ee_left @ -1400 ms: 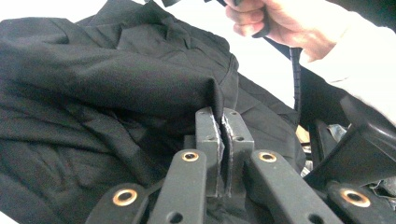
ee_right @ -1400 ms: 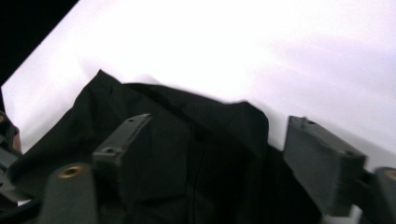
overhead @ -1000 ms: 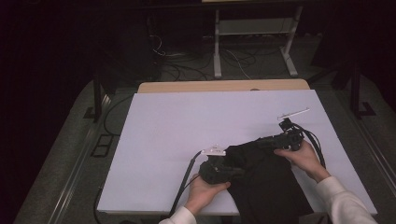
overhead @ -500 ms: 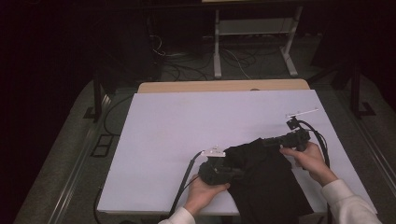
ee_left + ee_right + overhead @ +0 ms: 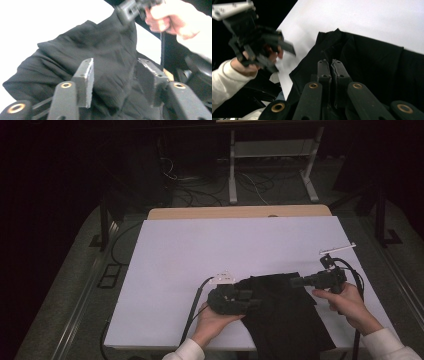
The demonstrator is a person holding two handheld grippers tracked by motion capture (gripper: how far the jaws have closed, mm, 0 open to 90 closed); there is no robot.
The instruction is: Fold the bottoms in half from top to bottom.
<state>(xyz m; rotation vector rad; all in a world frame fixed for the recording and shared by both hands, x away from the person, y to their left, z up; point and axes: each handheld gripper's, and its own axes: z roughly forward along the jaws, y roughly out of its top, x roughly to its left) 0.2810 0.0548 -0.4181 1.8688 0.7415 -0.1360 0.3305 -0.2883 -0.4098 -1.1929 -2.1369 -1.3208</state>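
Observation:
A black cloth (image 5: 285, 320) lies crumpled at the near edge of the white table (image 5: 225, 245), partly hanging over it. My left gripper (image 5: 256, 301) rests at the cloth's left side. Its jaws have just been opening and now stand apart (image 5: 115, 77), with the black cloth (image 5: 75, 50) lying slack between and behind the pads, not pressed. My right gripper (image 5: 296, 281) is at the cloth's far right corner. Its jaws are together (image 5: 331, 65), pinching a fold of the cloth (image 5: 372, 57), which rises in a taut ridge towards it.
A tan board edge (image 5: 240, 212) runs along the table's far side. Behind it stand a white metal frame (image 5: 270, 160) and loose cables (image 5: 200, 185) on the dark floor. Gripper cables trail off the near edge at both hands.
The right gripper has shifted right and slightly up with the cloth's corner pinched, drawing the fabric out. The left gripper's jaws have opened off the cloth; that hand stayed put.

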